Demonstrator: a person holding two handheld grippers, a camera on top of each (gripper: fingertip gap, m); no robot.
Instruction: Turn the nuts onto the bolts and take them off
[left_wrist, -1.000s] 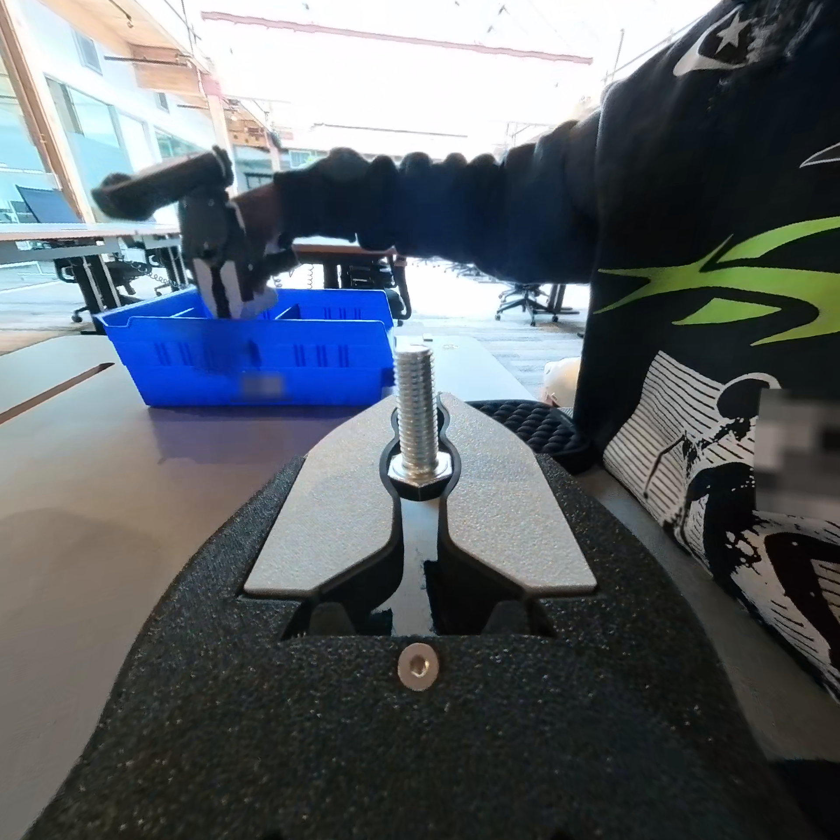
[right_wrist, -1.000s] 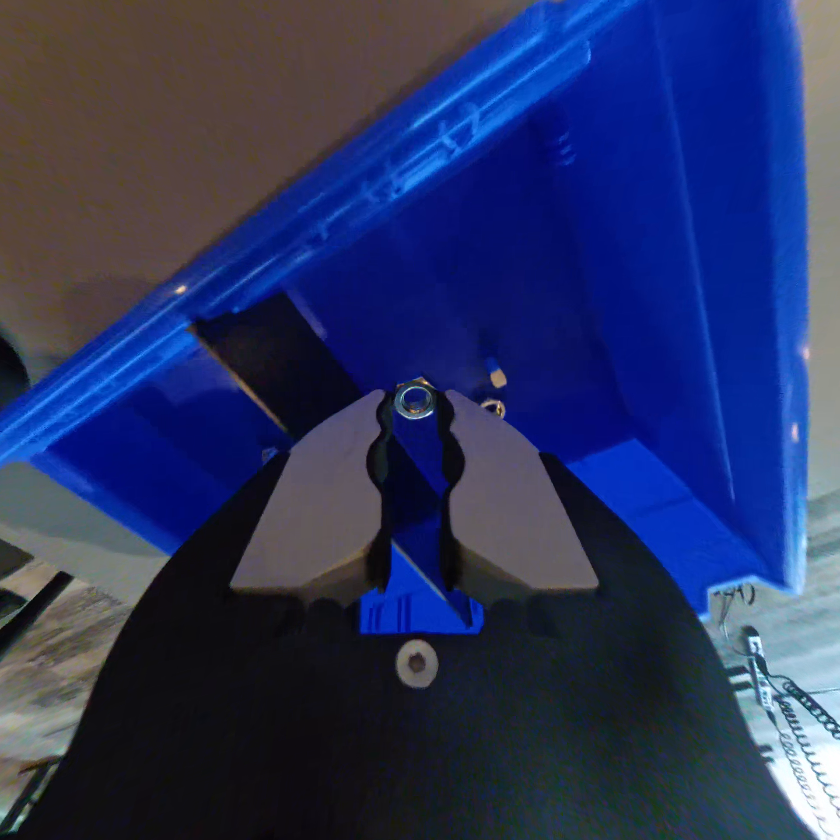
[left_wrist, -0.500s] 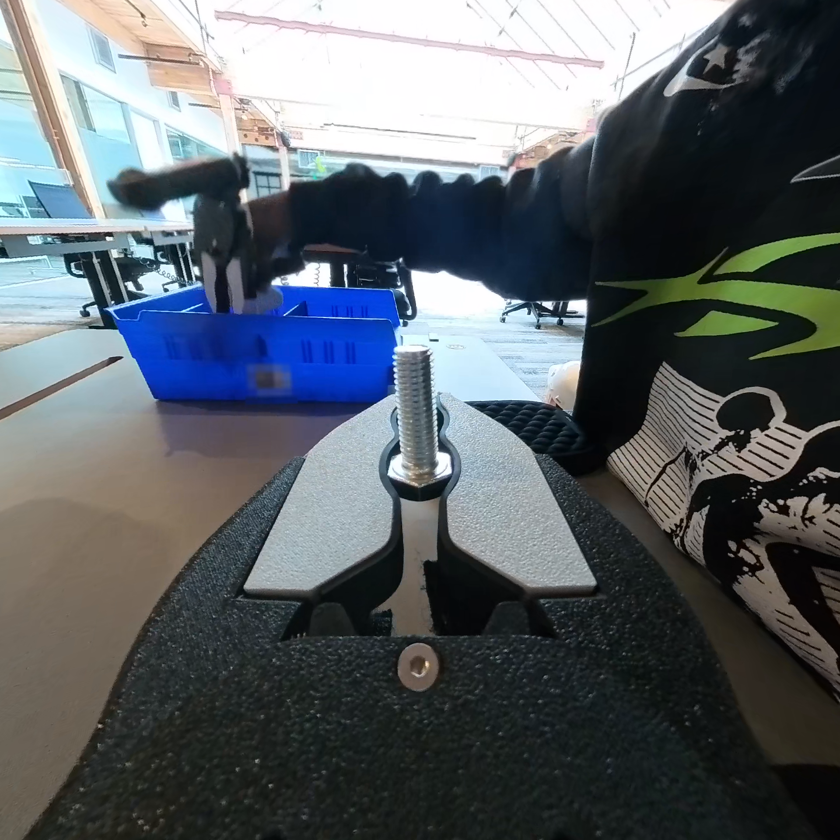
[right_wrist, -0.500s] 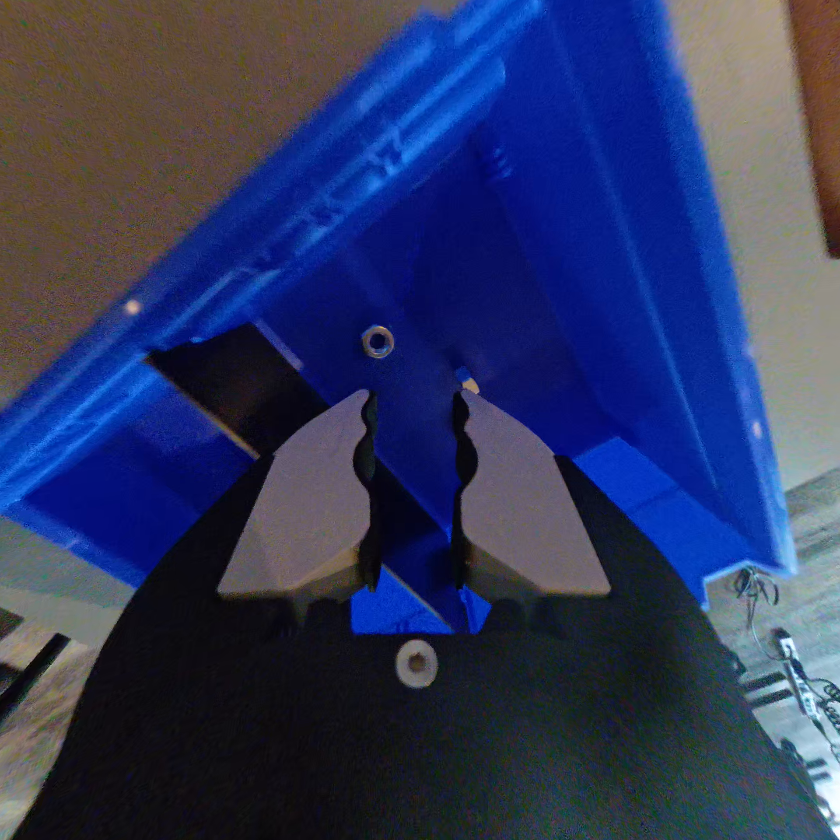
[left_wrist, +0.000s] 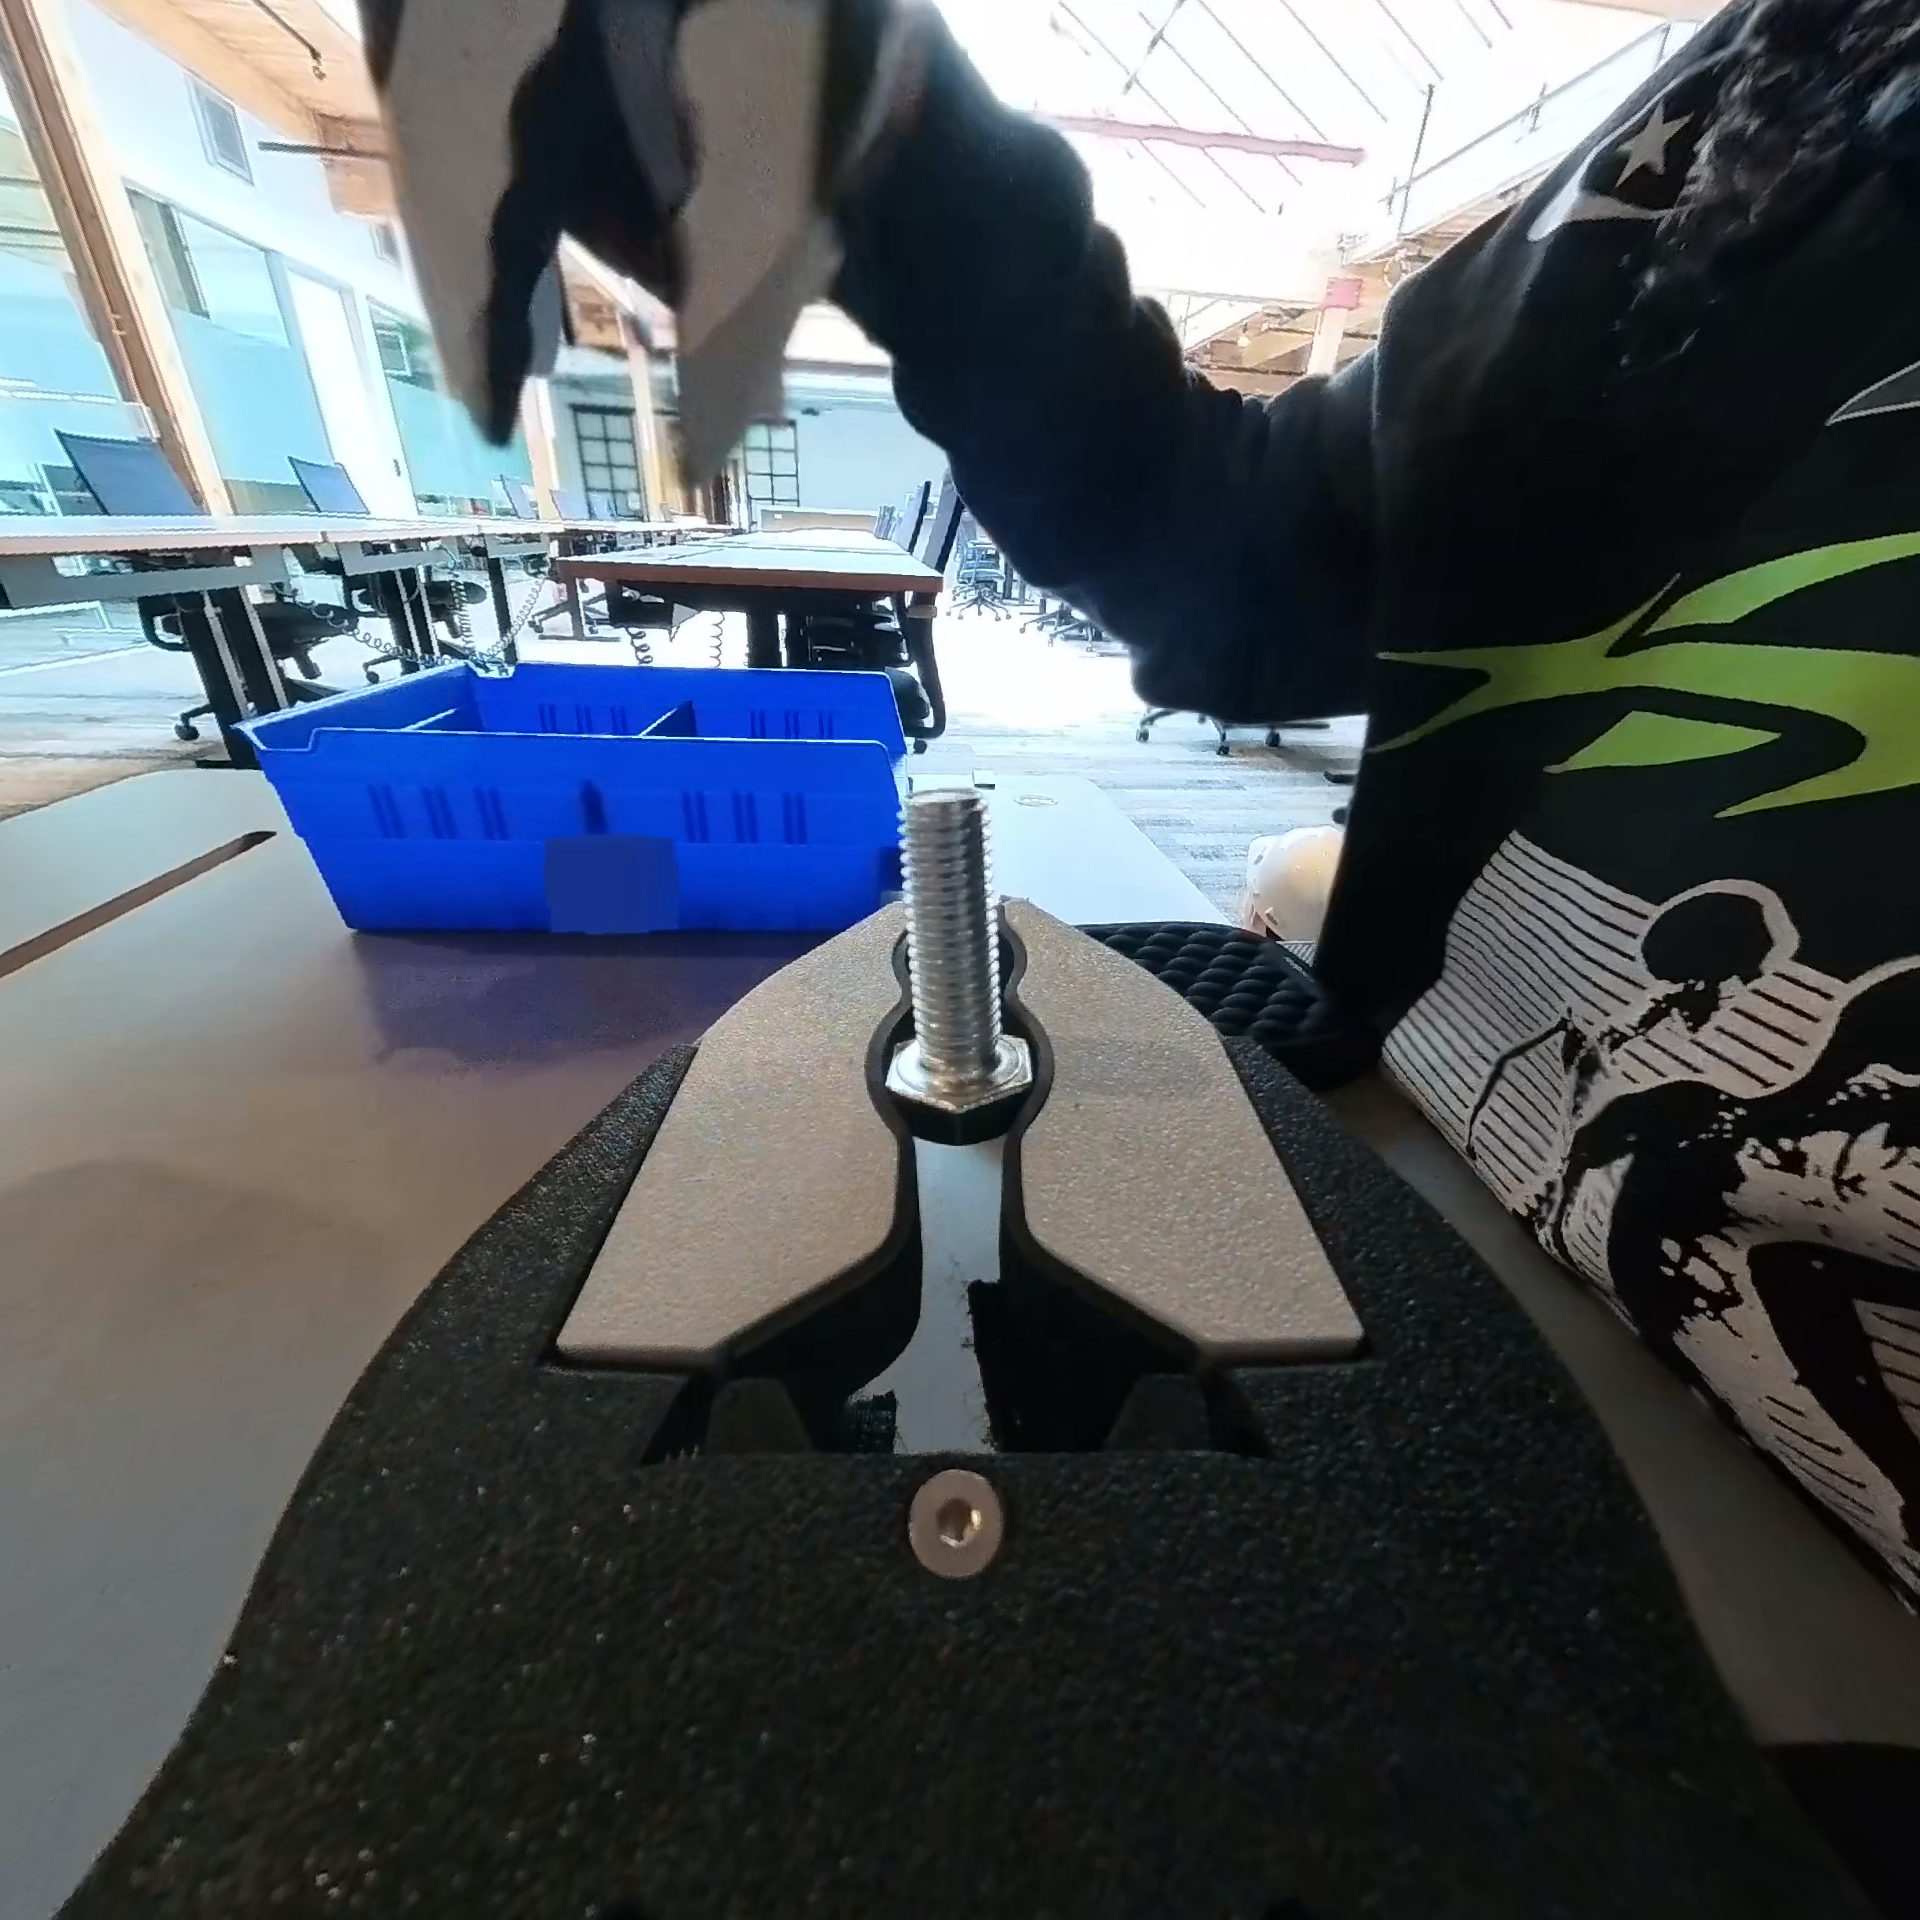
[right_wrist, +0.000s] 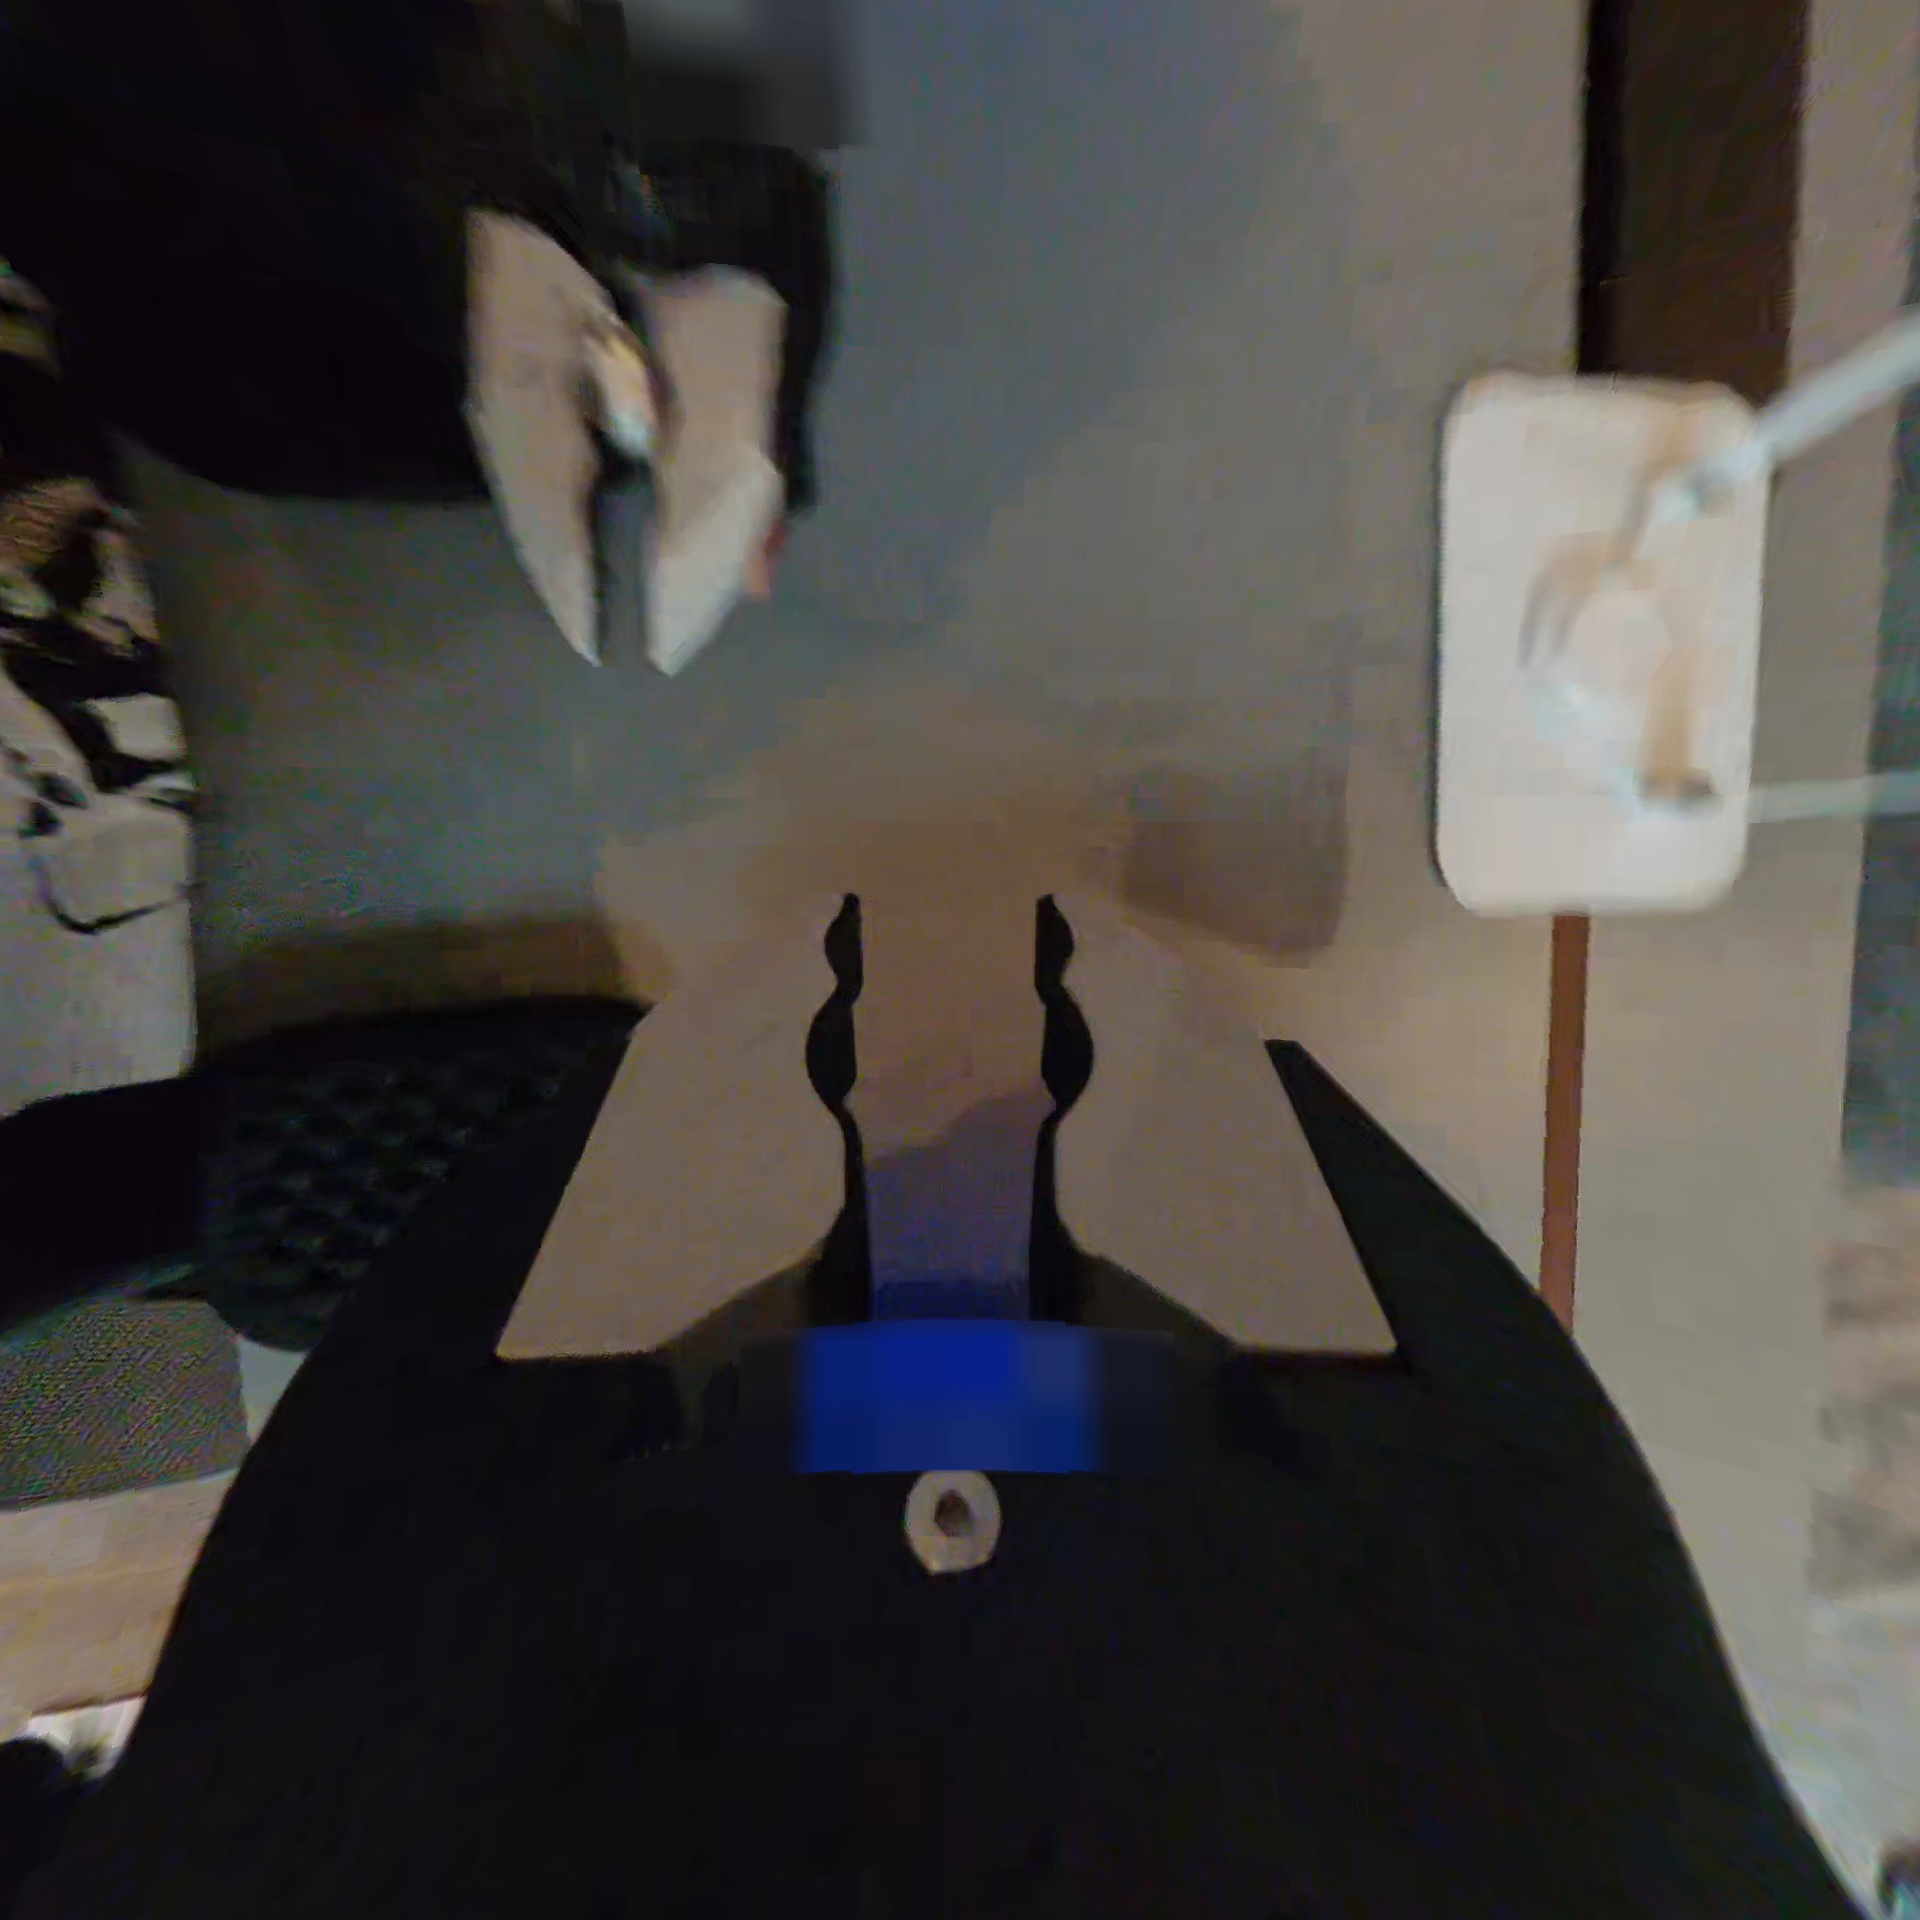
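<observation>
My left gripper is shut on the hex head of a silver bolt and holds it upright, threads up, low over the grey table. No nut is on the bolt. My right gripper is open and empty. In the left wrist view it hangs blurred, high above and left of the bolt, pointing down. The right wrist view is blurred; it shows the left gripper with the bolt at upper left. The blue bin stands behind the bolt; its contents are hidden.
A person's dark sleeve and printed top fill the right side. A black textured mat lies at the table's right edge. A white block with a cable lies right of my right gripper. Desks and chairs stand beyond.
My right gripper let go of a nut inside the blue bin, rose out of it and swung over toward the bolt. My left gripper kept the bolt still.
</observation>
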